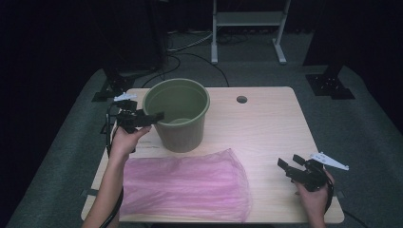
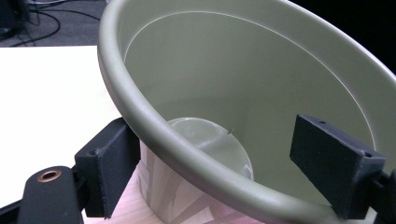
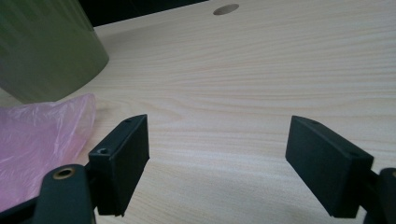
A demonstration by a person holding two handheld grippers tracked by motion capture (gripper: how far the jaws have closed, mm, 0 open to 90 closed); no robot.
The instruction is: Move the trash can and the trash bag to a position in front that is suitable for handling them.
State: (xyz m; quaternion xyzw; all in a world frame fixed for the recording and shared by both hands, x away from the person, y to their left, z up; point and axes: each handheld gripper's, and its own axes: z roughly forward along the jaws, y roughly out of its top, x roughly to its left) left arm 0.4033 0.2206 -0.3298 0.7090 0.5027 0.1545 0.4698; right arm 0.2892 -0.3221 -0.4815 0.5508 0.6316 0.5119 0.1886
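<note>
A green plastic bucket (image 1: 177, 114) stands upright and empty at the back left of the wooden table (image 1: 266, 123). My left gripper (image 1: 153, 117) is at the bucket's left rim. In the left gripper view its jaws straddle the bucket rim (image 2: 140, 116), one outside the wall and one inside, and the left gripper (image 2: 219, 154) is open, with the inner jaw clear of the wall. A flat pink plastic bag (image 1: 185, 185) lies in front of the bucket. My right gripper (image 1: 289, 161) hovers open over bare table at the front right, nothing between its jaws (image 3: 217, 140).
A round cable hole (image 1: 242, 99) sits in the tabletop behind the middle. The right gripper view has the bucket's side (image 3: 42, 51) and the bag's edge (image 3: 32, 140) at its left. A white frame and dark stands are on the carpet beyond the table.
</note>
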